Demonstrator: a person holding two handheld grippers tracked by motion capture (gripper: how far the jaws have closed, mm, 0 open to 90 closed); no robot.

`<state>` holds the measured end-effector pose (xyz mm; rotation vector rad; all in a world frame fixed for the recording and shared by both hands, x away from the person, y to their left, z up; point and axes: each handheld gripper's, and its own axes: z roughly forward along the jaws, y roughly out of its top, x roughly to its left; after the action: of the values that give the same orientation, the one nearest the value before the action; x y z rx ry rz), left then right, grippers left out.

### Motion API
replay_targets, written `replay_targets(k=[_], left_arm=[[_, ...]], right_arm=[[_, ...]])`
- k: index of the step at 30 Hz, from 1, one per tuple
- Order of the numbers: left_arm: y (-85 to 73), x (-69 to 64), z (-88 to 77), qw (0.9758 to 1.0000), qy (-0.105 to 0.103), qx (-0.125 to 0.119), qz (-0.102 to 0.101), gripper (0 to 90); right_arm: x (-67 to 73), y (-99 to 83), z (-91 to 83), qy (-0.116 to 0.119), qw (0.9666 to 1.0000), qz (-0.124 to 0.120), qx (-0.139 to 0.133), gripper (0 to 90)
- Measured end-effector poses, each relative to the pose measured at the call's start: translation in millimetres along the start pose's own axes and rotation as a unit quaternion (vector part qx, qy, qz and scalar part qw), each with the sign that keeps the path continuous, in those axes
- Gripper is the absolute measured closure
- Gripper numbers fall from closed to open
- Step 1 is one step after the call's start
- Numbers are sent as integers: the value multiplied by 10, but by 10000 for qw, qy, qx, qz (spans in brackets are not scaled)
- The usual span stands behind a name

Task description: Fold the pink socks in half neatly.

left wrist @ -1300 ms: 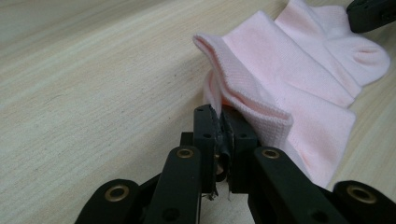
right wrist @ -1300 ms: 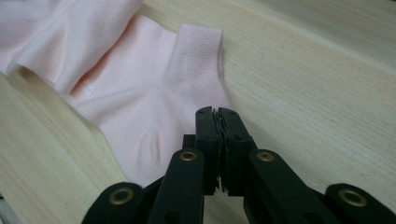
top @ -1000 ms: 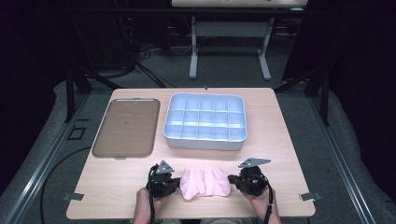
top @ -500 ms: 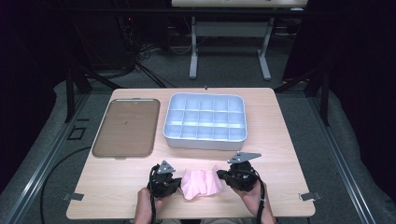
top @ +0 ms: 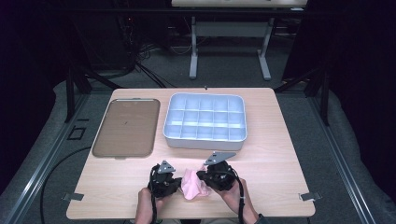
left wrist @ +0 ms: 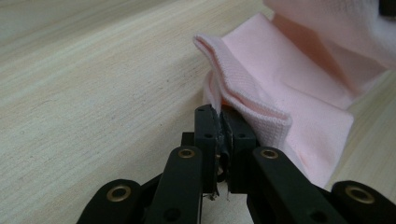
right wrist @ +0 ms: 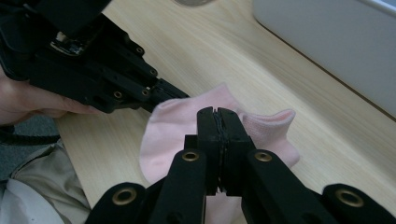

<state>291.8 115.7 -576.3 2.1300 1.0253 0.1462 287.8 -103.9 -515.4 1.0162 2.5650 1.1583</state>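
Pink cloth [top: 192, 185] is bunched at the near edge of the counter [top: 280, 154], between the two claws. Its left edge is pinched in the left claw [left wrist: 218, 122], jaws closed on a folded hem, as seen in the left gripper view. The right claw [right wrist: 217, 122] is clamped on the cloth too, jaws pressed together with fabric [right wrist: 177, 121] spread on both sides. In the high view the left claw [top: 175, 183] and right claw [top: 201, 176] are seen close together, each held by a hand [top: 144, 205] coming in from the bottom edge. Farther back, a white compartment tray [top: 205, 122] is set mid-counter, well apart from the cloth. A flat brown tray [top: 125, 127] is laid just left of it. Beyond the counter, a table frame [top: 229, 42] is seen on dark floor.
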Motion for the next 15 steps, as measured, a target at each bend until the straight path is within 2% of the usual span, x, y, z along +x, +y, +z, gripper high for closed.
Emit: replay_targets(k=[1, 2, 5, 9, 13, 14, 15], left_arm=[[0, 0, 0, 10000, 0, 0, 0, 861], [-1, 0, -1, 10000, 5, 2, 2, 861], [-2, 1, -1, 10000, 3, -4, -3, 861], [-5, -2, 1, 10000, 11, -15, -5, 861], [-3, 0, 0, 10000, 5, -8, 11, 861], [-4, 2, -1, 10000, 2, 4, 27, 861], [-4, 2, -1, 10000, 2, 4, 27, 861]], right_arm=[[0, 0, 0, 0, 10000, 0, 0, 890], [52, 18, 41, 74, 9999, -133, -24, 890], [107, 28, 78, 151, 9996, -249, -14, 890], [189, -22, 203, 265, 9986, -462, 78, 887], [178, -103, 344, 387, 9979, -413, 308, 874], [175, -126, 372, 445, 9975, -415, 360, 826], [175, -126, 372, 445, 9975, -415, 360, 826]])
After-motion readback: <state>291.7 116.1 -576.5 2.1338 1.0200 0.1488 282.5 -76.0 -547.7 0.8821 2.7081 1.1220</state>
